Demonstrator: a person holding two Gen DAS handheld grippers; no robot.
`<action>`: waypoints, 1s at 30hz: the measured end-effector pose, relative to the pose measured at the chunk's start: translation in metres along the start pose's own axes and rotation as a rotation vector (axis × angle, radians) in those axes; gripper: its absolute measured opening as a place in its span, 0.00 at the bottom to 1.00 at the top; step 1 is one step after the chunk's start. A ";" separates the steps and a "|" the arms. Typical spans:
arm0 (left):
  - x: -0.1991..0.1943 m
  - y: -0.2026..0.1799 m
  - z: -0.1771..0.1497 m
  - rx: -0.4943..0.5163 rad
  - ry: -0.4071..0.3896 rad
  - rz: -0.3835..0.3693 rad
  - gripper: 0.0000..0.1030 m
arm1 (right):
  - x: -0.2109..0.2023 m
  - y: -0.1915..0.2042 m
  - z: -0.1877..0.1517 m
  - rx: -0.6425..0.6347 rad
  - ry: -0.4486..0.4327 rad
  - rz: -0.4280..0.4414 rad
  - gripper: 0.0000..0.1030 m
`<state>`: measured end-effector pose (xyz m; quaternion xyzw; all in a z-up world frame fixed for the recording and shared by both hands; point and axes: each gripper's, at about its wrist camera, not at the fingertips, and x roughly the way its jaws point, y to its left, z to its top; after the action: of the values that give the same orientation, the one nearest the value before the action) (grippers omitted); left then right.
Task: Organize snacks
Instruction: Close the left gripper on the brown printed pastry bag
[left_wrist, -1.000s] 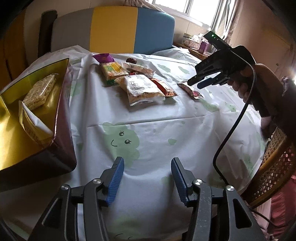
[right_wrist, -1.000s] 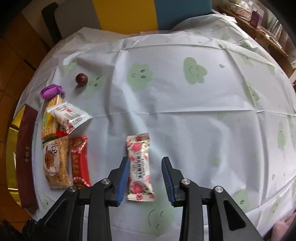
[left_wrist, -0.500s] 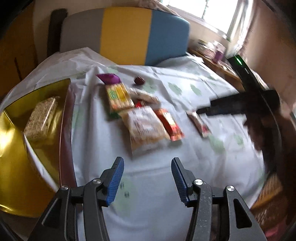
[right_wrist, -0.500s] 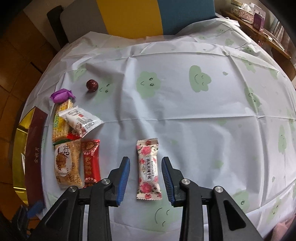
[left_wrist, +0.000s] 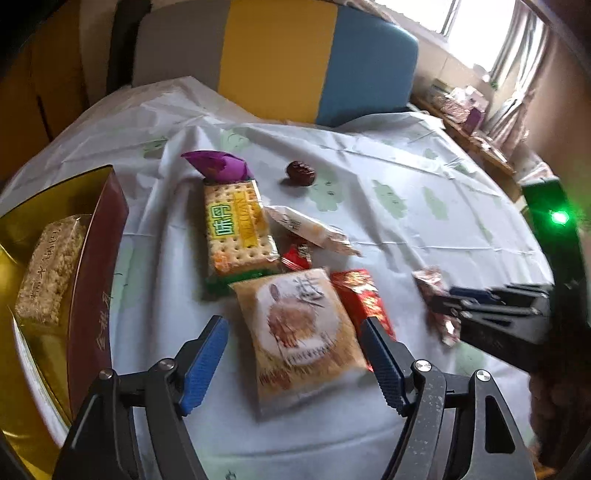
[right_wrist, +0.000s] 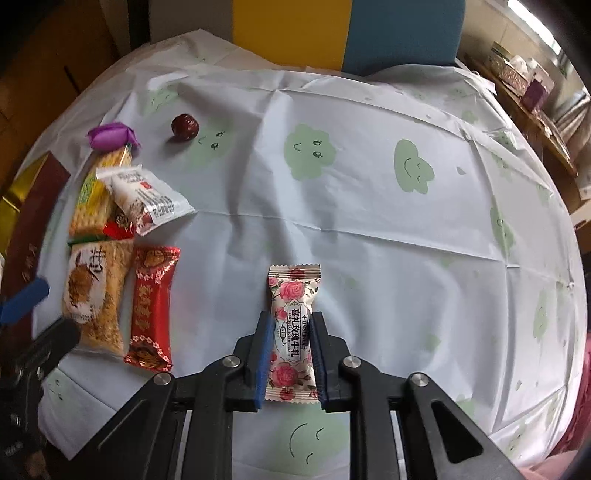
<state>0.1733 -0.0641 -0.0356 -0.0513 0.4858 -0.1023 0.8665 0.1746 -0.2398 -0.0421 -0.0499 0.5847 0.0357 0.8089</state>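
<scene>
My right gripper (right_wrist: 290, 326) is shut on the rose-print candy bar (right_wrist: 293, 295), which lies on the tablecloth; it also shows in the left wrist view (left_wrist: 436, 295). My left gripper (left_wrist: 295, 350) is open, its jaws on either side of the tan oat-crisp packet (left_wrist: 299, 328). A red packet (left_wrist: 360, 295), a cracker pack (left_wrist: 236, 229), a white wrapper (left_wrist: 310, 229), a purple candy (left_wrist: 218, 166) and a red date (left_wrist: 301, 172) lie beyond. A gold-lined box (left_wrist: 99, 258) at left holds a rice-crisp bar (left_wrist: 48, 266).
The table has a white tablecloth (right_wrist: 369, 206) with green smiley clouds. A yellow and blue chair back (left_wrist: 314, 62) stands behind it. A side shelf (right_wrist: 524, 85) with boxes is at the far right.
My right gripper has closed on the rose-print candy bar. My left gripper has moved forward and right, from near the box to over the tan packet.
</scene>
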 end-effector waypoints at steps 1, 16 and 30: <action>0.003 0.000 0.001 -0.002 0.005 -0.005 0.73 | 0.001 0.001 -0.002 -0.002 0.010 -0.001 0.23; 0.024 -0.012 -0.012 0.073 -0.001 0.039 0.63 | 0.009 -0.006 -0.005 0.012 0.041 0.015 0.25; -0.006 -0.009 -0.034 0.164 -0.050 0.007 0.44 | 0.016 -0.009 0.000 0.003 0.040 0.004 0.28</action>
<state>0.1403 -0.0710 -0.0469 0.0189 0.4542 -0.1371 0.8801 0.1807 -0.2484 -0.0565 -0.0483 0.6011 0.0356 0.7969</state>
